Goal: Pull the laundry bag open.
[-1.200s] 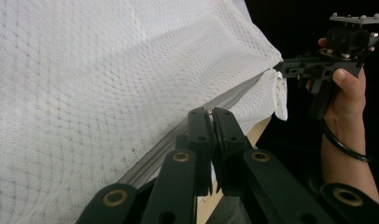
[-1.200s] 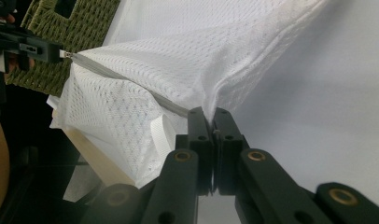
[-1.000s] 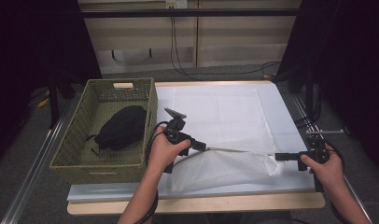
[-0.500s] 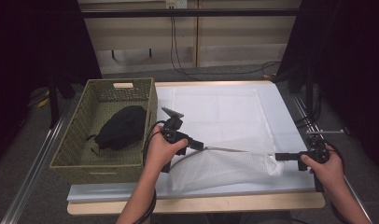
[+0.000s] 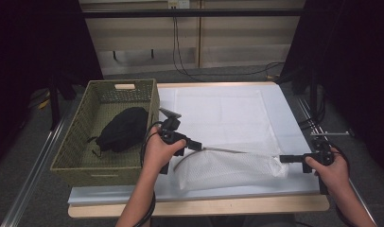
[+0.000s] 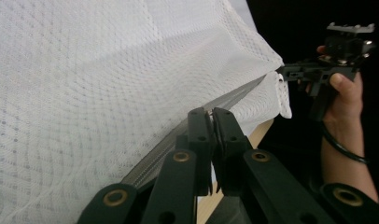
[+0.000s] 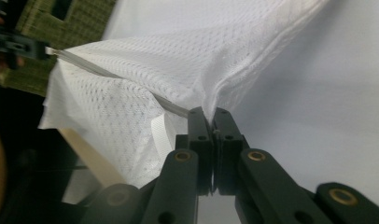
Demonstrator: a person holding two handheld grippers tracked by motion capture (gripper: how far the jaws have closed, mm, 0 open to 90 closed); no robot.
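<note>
A white mesh bag (image 5: 228,169) with a grey zipper edge lies on the white table cover near the front edge. It is stretched between both grippers. My left gripper (image 5: 199,145) is shut on the zipper edge at the bag's left end, and its jaws (image 6: 212,114) are pressed together on the zipper strip of the mesh bag (image 6: 108,84). My right gripper (image 5: 282,159) is shut on the bag's right end, where the mesh bag (image 7: 145,70) bunches at the closed right gripper (image 7: 211,115). The taut zipper line runs between them.
A green woven basket (image 5: 76,165) stands at the table's left and holds a black garment (image 5: 121,128). The white table cover (image 5: 218,109) lies bare behind the bag. The wooden table edge (image 5: 204,205) runs just in front of the bag. Cables lie on the floor beyond.
My left gripper has shifted slightly to the left, keeping the zipper edge taut. The right gripper has stayed in place.
</note>
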